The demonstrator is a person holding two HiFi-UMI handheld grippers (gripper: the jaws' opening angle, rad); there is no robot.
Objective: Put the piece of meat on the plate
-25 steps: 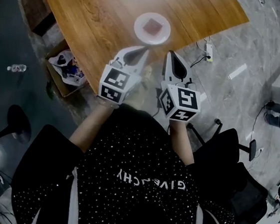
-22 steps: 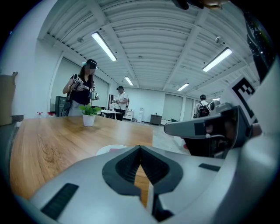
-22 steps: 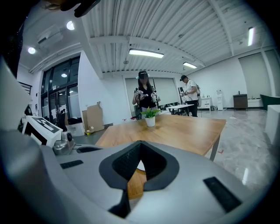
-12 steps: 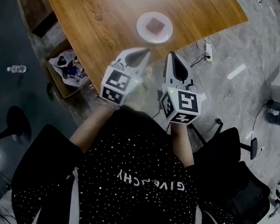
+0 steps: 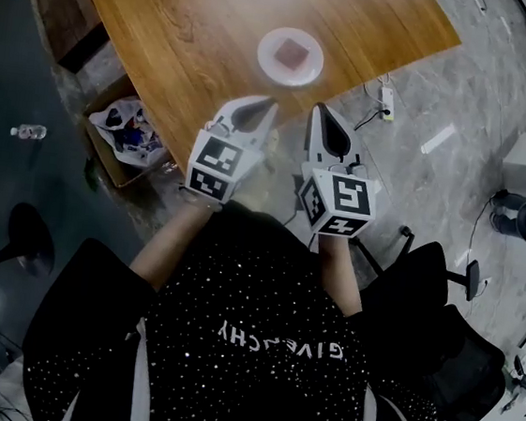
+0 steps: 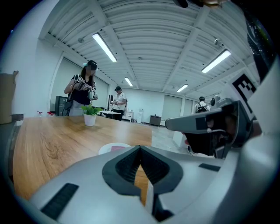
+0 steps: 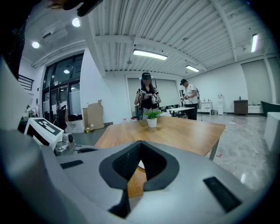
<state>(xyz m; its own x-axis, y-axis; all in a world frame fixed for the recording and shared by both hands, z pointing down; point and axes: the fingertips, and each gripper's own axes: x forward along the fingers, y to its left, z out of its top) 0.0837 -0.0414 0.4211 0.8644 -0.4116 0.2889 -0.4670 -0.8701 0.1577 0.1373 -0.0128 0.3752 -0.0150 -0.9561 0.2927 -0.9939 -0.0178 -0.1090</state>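
Note:
A white plate [image 5: 306,71] lies near the wooden table's [image 5: 189,27] front edge, with a reddish square piece of meat [image 5: 291,54] on it. Both grippers hover side by side just short of that edge, pointing toward the plate. My left gripper [image 5: 267,103] is shut and holds nothing, and so is my right gripper [image 5: 320,108]. In the left gripper view the plate [image 6: 107,149] and meat [image 6: 117,148] show just beyond the closed jaw tips [image 6: 140,148]. In the right gripper view the jaws [image 7: 140,142] meet, and a sliver of plate [image 7: 139,165] shows through the gap below.
A small potted plant [image 6: 89,117] stands far back on the table. On the floor are a cardboard box with bags [image 5: 126,133] at the left, a water bottle [image 5: 29,130], a power strip [image 5: 387,98] and a black office chair [image 5: 437,338]. People [image 7: 148,99] stand beyond the table.
Both grippers stay where they were, shut. The head view has only shifted slightly, so the plate sits a little further right in the picture.

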